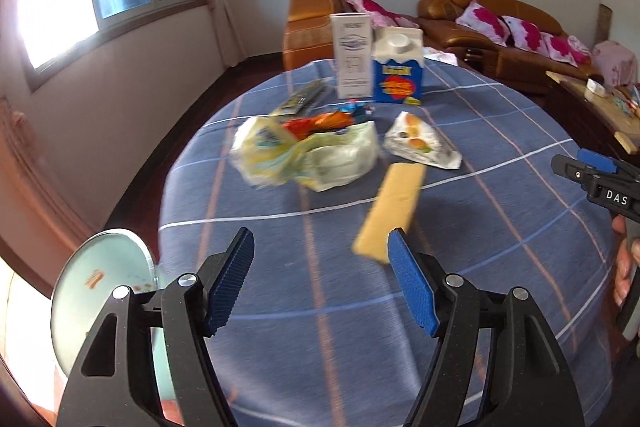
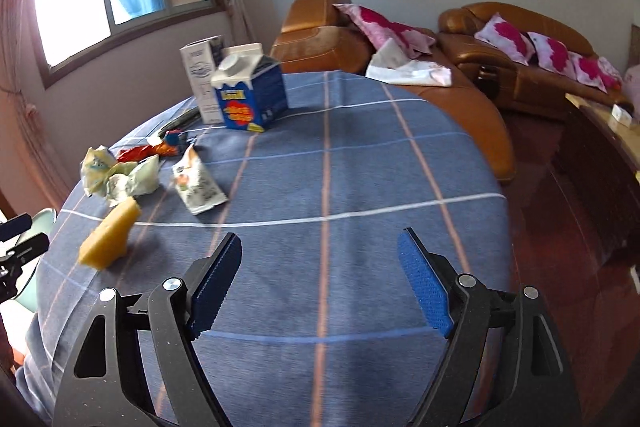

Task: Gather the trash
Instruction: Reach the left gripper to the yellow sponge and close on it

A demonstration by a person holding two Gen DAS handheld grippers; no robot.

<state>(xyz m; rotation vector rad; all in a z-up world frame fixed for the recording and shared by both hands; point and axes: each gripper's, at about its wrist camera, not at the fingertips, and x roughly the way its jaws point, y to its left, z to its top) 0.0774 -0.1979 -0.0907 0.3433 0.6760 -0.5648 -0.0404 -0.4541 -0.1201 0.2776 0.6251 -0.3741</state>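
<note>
Trash lies on a round table with a blue plaid cloth [image 1: 360, 307]: a crumpled pale plastic bag [image 1: 308, 155], an orange wrapper [image 1: 320, 123], a white snack packet [image 1: 420, 143], a blue carton [image 1: 398, 71] and a white box [image 1: 352, 55]. A yellow block [image 1: 390, 213] shows blurred and tilted just beyond my left gripper [image 1: 320, 243], which is open and empty. My right gripper [image 2: 320, 239] is open and empty over bare cloth, right of the yellow block [image 2: 110, 237] and the snack packet [image 2: 198, 185]. The right gripper [image 1: 572, 159] also shows at the left wrist view's right edge.
A pale green round bin lid [image 1: 104, 291] stands at the table's near left edge. Brown leather sofas [image 2: 400, 67] with pink cushions stand behind the table, and a low wooden table [image 2: 600, 131] is at the right. A hand [image 1: 622, 267] grips the right tool.
</note>
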